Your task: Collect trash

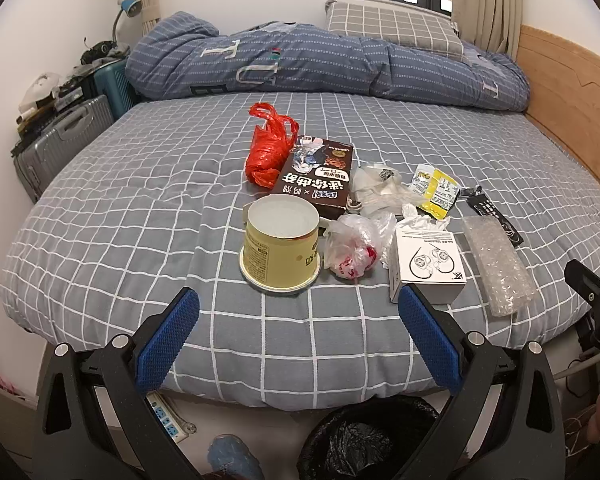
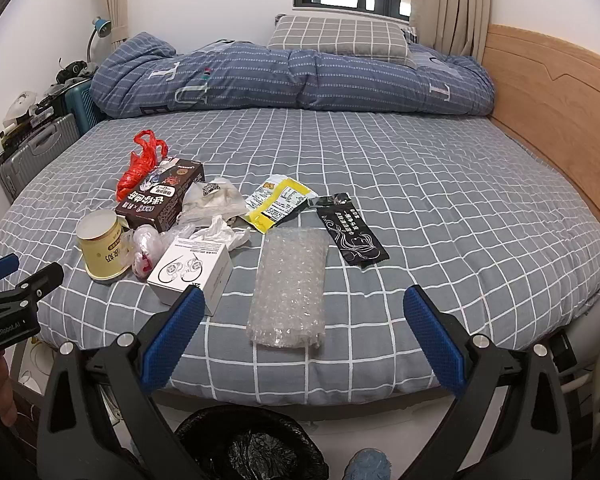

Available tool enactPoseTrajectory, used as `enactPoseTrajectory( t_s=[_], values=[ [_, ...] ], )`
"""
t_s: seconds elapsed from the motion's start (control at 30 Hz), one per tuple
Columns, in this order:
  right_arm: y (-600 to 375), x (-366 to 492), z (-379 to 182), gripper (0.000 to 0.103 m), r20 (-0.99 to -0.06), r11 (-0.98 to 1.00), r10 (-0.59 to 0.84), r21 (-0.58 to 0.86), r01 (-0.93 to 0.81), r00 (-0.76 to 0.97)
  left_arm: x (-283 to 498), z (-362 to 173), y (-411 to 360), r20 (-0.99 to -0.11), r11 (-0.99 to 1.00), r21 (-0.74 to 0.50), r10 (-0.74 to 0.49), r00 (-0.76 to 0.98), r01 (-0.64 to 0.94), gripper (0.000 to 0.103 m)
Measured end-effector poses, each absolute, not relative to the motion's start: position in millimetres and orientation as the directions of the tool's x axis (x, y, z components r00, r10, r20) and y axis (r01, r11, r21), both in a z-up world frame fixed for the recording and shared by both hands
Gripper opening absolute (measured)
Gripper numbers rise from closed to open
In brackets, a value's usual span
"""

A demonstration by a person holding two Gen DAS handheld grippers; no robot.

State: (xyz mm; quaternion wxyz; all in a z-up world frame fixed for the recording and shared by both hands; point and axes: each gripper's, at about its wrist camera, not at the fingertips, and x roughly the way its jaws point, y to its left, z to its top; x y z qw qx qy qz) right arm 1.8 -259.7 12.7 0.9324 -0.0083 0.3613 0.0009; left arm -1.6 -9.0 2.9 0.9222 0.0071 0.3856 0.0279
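Trash lies clustered on the grey checked bedsheet (image 1: 140, 240): upturned yellow paper cup (image 1: 280, 244), white earphone box (image 1: 428, 264), clear bubble-wrap sheet (image 2: 290, 292). Left gripper (image 1: 298, 312) and right gripper (image 2: 300, 308) hover empty, jaws apart, above black-lined bin (image 2: 252, 444).

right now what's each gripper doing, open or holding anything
Left gripper: open, holding nothing, near the yellow paper cup.
Right gripper: open, holding nothing, at the bubble wrap bag.

grey white-checked bedsheet (image 2: 420, 184), red plastic bag (image 1: 269, 145), brown snack box (image 1: 315, 176), yellow cup (image 1: 280, 249), black sachet (image 2: 354, 230), blue quilt (image 2: 292, 76).
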Motion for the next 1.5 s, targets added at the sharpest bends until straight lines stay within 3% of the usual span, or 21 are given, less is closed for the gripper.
enactPoseTrajectory(
  t_s=[0.53,1.07,1.37,1.5],
  values=[
    [-257.0,6.1,8.1,0.096,-0.677,1.0,-0.009,-0.019,-0.005,0.735,5.9,-6.5,-5.4,-0.732,0.998,0.026,0.056,0.679,-0.054,0.097],
    [-250.9,60.8,-41.8,0.096,-0.761,0.999,0.007,-0.024,-0.038,0.649,71.4,-47.8,14.4,-0.772,0.992,0.06,0.117,0.625,-0.112,0.097],
    [-246.9,85.4,-61.0,0.088,-0.792,0.998,0.011,-0.025,-0.052,0.61,102.5,-67.2,25.0,-0.802,0.993,0.026,0.087,0.591,-0.111,0.092],
    [-245.4,93.2,-69.2,0.081,-0.808,0.999,0.012,-0.012,-0.037,0.589,108.1,-70.3,24.2,-0.801,0.993,0.003,0.072,0.595,-0.117,0.085]
  ],
)
